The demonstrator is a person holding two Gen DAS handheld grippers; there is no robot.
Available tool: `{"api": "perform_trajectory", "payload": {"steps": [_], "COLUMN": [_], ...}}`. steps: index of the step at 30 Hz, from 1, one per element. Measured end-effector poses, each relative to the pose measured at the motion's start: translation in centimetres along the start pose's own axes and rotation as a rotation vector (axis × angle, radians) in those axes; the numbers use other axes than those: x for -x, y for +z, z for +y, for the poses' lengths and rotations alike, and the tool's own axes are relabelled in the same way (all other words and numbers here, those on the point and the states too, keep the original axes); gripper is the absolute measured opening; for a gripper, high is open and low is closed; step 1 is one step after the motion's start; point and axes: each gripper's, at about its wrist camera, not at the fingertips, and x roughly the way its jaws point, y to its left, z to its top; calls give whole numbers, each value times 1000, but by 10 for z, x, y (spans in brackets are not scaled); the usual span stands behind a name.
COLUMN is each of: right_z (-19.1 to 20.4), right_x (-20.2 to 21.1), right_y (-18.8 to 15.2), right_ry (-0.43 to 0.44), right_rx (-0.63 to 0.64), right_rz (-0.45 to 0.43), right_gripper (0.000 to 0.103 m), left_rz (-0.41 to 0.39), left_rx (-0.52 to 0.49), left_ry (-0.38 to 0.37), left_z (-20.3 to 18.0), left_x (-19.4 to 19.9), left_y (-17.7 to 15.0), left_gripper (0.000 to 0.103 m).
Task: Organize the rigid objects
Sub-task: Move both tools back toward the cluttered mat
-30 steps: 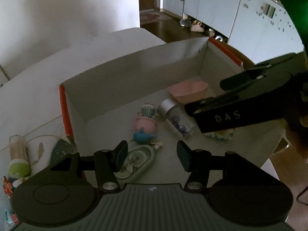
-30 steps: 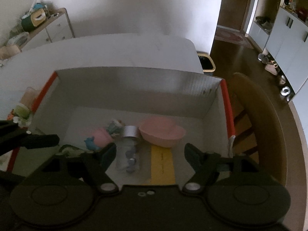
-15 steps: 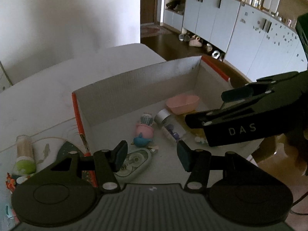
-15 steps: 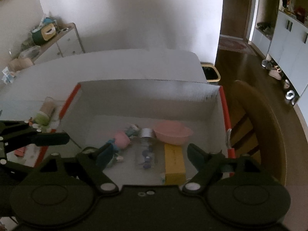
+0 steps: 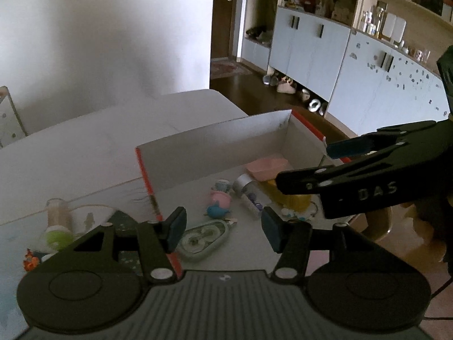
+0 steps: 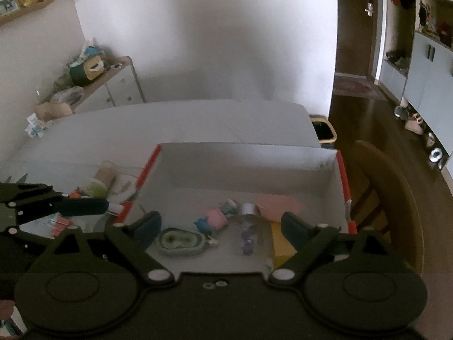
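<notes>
Your left gripper (image 5: 223, 233) has its fingers parted and opening a little, with nothing pinched between them; they hang above the near edge of the box (image 5: 215, 138). Your right gripper (image 6: 220, 231) has its jaws spreading wide, also with nothing in them, above the same box.

In the left wrist view, the green tape dispenser (image 5: 202, 238) lies just past the left fingertips at about 11 o'clock from the gap. Beyond it at 12 o'clock sit the pink and blue toy (image 5: 219, 204) and the clear bottle with a silver cap (image 5: 249, 195). The pink bowl (image 5: 266, 167) is further on at 1 o'clock, with the yellow box (image 5: 286, 197) beside the bottle, partly hidden by your right gripper's finger, which enters from 3 o'clock.

The only writing you can read is "DAS" in pale letters on that right gripper's side.

Outside the box, at 9 o'clock, a toothpick jar with a green lid (image 5: 58, 221) lies on the white table (image 5: 85, 147).

Compared with a second ago, both grippers have lifted and drawn back: the box looks smaller and more of the room shows. Your right jaws are wider, and the yellow box now lies clear of them.
</notes>
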Motion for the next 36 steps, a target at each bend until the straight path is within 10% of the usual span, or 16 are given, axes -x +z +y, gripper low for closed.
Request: {"api": "perform_trajectory", "payload": {"steps": [18,36], "right_z": [80,188], "right_x": [35,5], "right_y": [-13,-36], "right_ry": [93,171], "right_rx": [59,74], "right_rz": [-145,-64], "right_gripper": [102,102], "left_rz": [-105,-96], "left_rx": [97,131], "left_ry": [52,33], "left_z": [84,185], "left_x": [63,89], "left_y": [-27,-59], "left_gripper": [82,82]}}
